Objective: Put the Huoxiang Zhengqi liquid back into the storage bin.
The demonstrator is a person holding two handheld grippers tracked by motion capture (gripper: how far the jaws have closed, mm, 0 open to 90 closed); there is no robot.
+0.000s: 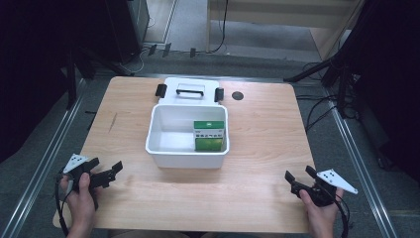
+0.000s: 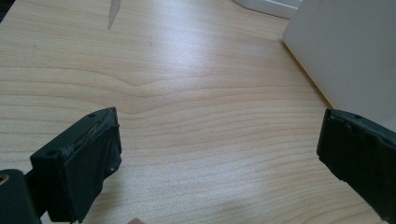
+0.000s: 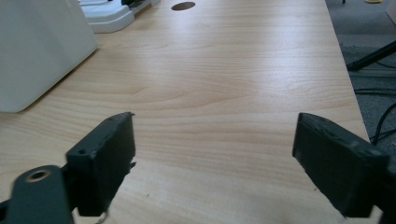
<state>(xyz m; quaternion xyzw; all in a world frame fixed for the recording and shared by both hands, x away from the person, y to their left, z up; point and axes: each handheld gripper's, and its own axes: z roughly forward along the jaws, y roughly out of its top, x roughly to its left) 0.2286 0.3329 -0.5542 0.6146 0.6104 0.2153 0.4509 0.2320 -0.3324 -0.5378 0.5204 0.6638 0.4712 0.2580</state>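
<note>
White plastic bin (image 1: 187,148) with its green carton (image 1: 208,135) is left mid-table, lid (image 1: 189,90) seemingly set behind it, while left gripper (image 1: 108,174) and right gripper (image 1: 297,179) are held apart, empty, at the near corners, probably to keep clear.

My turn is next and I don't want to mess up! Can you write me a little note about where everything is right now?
Left gripper: open, holding nothing, low over the table's near left corner.
Right gripper: open, holding nothing, low over the near right corner.
White box: mid-table, open on top. Its lid lies flat just behind it, handle up.
Green carton: already inside the box, at its right side.
Done, by the look of it: carton packed, both hands drawn back.
Probably left: put the lid back on the box and shut its black clips.
</note>
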